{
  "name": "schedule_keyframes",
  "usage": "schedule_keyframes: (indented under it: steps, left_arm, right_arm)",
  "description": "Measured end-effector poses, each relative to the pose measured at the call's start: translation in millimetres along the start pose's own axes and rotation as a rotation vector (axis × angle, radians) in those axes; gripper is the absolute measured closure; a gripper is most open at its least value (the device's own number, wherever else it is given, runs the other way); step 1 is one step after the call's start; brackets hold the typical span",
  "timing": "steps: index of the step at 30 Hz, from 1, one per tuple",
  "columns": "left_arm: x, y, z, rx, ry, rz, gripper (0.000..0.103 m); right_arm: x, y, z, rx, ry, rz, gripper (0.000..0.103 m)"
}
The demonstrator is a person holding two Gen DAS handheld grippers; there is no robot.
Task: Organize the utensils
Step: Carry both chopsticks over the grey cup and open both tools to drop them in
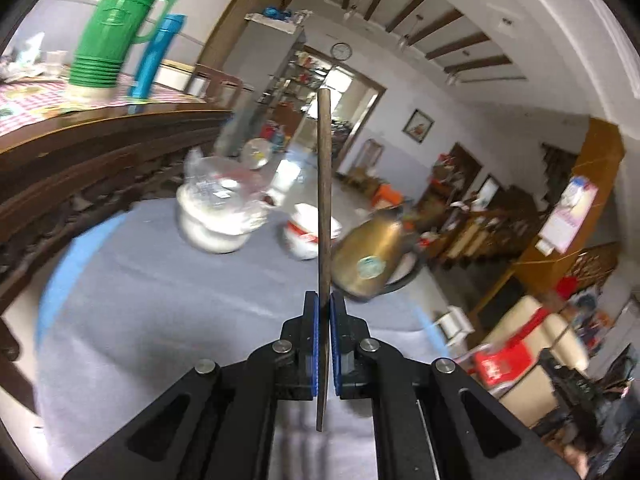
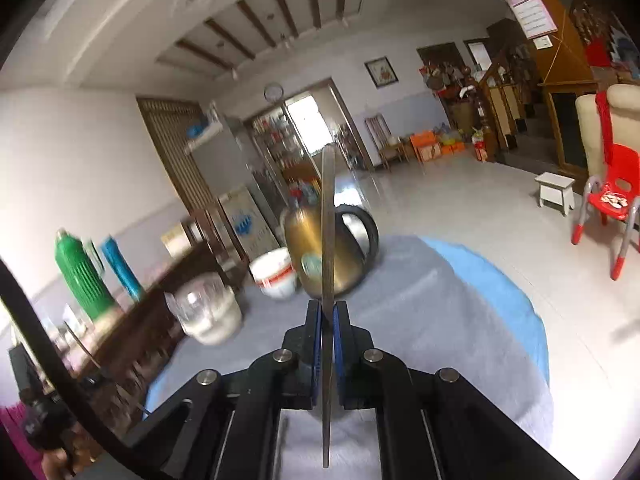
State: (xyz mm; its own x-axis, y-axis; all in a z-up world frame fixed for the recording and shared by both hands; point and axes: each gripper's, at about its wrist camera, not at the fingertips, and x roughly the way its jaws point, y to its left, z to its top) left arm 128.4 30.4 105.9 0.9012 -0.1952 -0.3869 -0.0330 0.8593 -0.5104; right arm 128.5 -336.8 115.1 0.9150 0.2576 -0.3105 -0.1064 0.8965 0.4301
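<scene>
My left gripper (image 1: 324, 300) is shut on a thin dark brown utensil (image 1: 324, 184). I see it edge-on, standing upright between the blue pads above the grey cloth table (image 1: 160, 300). My right gripper (image 2: 328, 308) is shut on a thin grey metal utensil (image 2: 328, 220), also edge-on and upright. At the far side of the table stand a golden kettle (image 1: 368, 256) (image 2: 308, 248), a white bowl with red print (image 1: 304, 236) (image 2: 276, 272) and a clear container on a white pot (image 1: 220, 208) (image 2: 208, 312). Both views are blurred.
A dark wooden sideboard (image 1: 100, 140) runs along the left, carrying a green thermos (image 1: 116, 28) and a blue bottle (image 1: 158, 56). On the tiled floor beyond the round table's edge (image 2: 520, 300) are a red chair (image 2: 612, 200) and a white stool (image 2: 556, 192).
</scene>
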Motion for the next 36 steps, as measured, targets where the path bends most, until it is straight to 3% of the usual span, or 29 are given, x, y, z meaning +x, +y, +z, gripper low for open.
schedule_keyframes:
  steps: [6, 11, 21, 36]
  left_arm:
    - [38, -56, 7, 0.011, -0.001, -0.090, 0.097]
    - [77, -91, -2, 0.064, 0.015, -0.086, 0.097]
    - [134, -95, -30, 0.118, 0.121, -0.027, 0.097]
    - [153, -93, -53, 0.178, 0.226, -0.002, 0.097]
  right_arm:
    - [24, 10, 28, 0.020, -0.075, 0.022, 0.097]
    - [65, 28, 28, -0.022, -0.076, 0.019, 0.097]
    - [125, 26, -3, -0.072, 0.036, 0.004, 0.097]
    - [151, 17, -35, -0.110, 0.184, 0.010, 0.096]
